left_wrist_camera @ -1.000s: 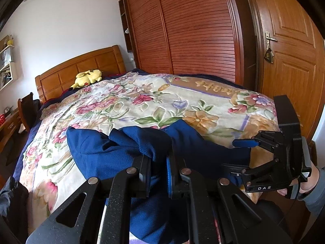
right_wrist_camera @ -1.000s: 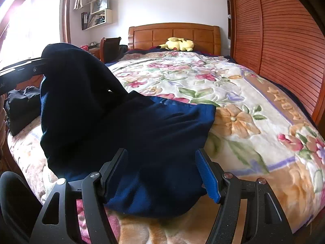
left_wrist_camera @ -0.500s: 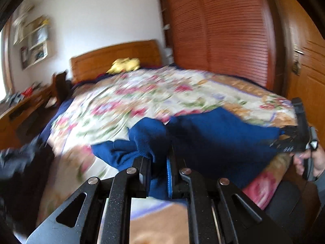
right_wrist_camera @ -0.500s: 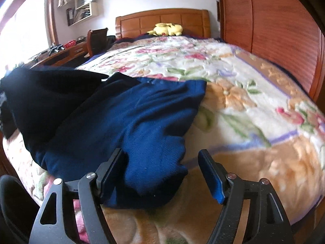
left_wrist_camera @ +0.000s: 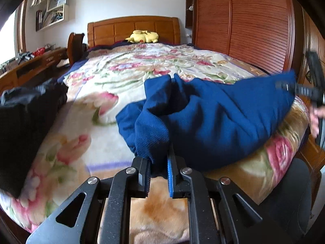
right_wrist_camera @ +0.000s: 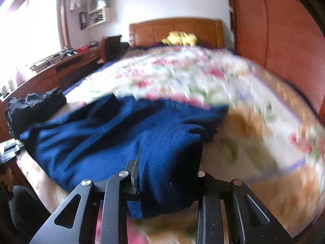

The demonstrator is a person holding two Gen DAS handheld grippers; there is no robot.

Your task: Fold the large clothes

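Blue garment held at two ends over the foot of a bed.

Left wrist view: the left gripper (left_wrist_camera: 158, 174) is clamped on a bunched fold of the garment (left_wrist_camera: 213, 122), which spreads rightward across the floral blanket (left_wrist_camera: 126, 75) near the bed's foot; at the far right edge the right gripper (left_wrist_camera: 292, 88) meets the garment's raised corner, a hand (left_wrist_camera: 316, 120) behind it; a black garment (left_wrist_camera: 22, 118) lies at the left edge of the bed, and a yellow plush toy (left_wrist_camera: 142, 36) rests by the headboard (left_wrist_camera: 134, 28). Right wrist view (blurred): the right gripper (right_wrist_camera: 166, 181) has its jaws closing, with a thick fold of the garment (right_wrist_camera: 97, 142) filling the gap between them and pressed by the fingers (right_wrist_camera: 132, 174); the remainder lies leftward on the blanket (right_wrist_camera: 203, 81).
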